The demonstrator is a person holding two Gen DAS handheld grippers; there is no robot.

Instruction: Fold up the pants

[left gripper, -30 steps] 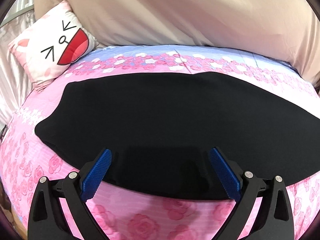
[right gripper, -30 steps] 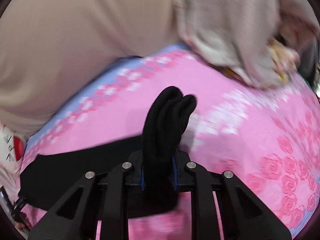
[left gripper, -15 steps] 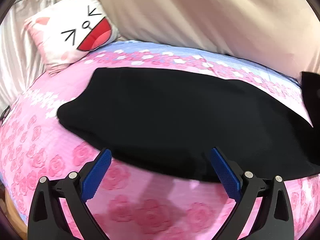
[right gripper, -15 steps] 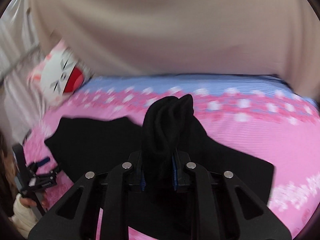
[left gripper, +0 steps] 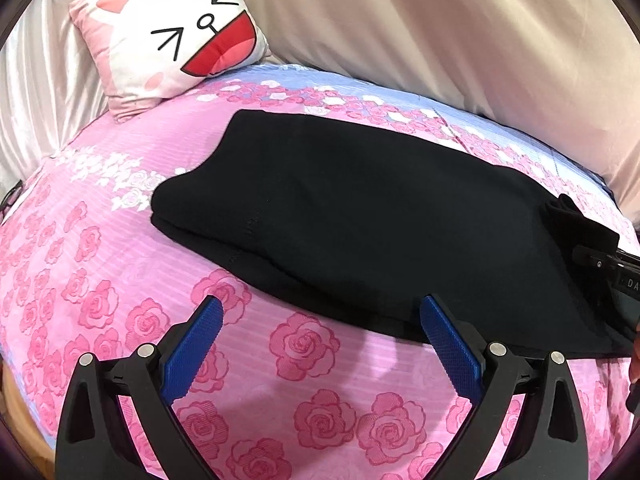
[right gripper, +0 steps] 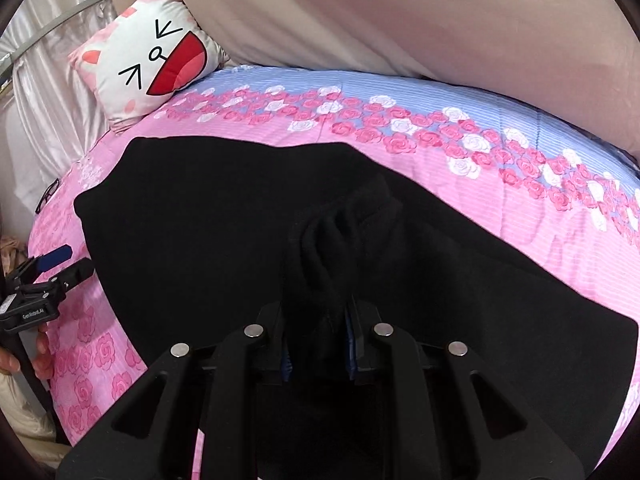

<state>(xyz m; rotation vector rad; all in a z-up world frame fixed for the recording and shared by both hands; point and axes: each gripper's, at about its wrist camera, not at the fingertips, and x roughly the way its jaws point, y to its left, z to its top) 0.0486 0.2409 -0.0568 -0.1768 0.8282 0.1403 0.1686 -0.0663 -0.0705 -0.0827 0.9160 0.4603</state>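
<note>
Black pants (left gripper: 360, 216) lie flat across the pink rose bedsheet (left gripper: 100, 280), folded lengthwise. In the left wrist view my left gripper (left gripper: 318, 316) stands open just off their near edge, blue pads (left gripper: 192, 350) wide apart with nothing between them. My right gripper (right gripper: 318, 328) is shut on a bunched end of the pants (right gripper: 344, 240), which it holds over the flat part of the cloth. That right gripper (left gripper: 600, 260) shows at the right edge of the left wrist view, and the left gripper (right gripper: 52, 268) shows at the left edge of the right wrist view.
A cat-face pillow (left gripper: 176, 36) leans at the far left of the bed against a pale curtain (left gripper: 36, 92). A beige duvet (left gripper: 440, 28) is piled along the far side. Black glasses (right gripper: 48, 194) lie near the left bed edge. A person's hand (right gripper: 38, 350) holds the left gripper's handle.
My right gripper swung a long way leftward with the bunched pant end, bringing it over the flat part. The left gripper shifted away from the pants; its pads now stand over the sheet.
</note>
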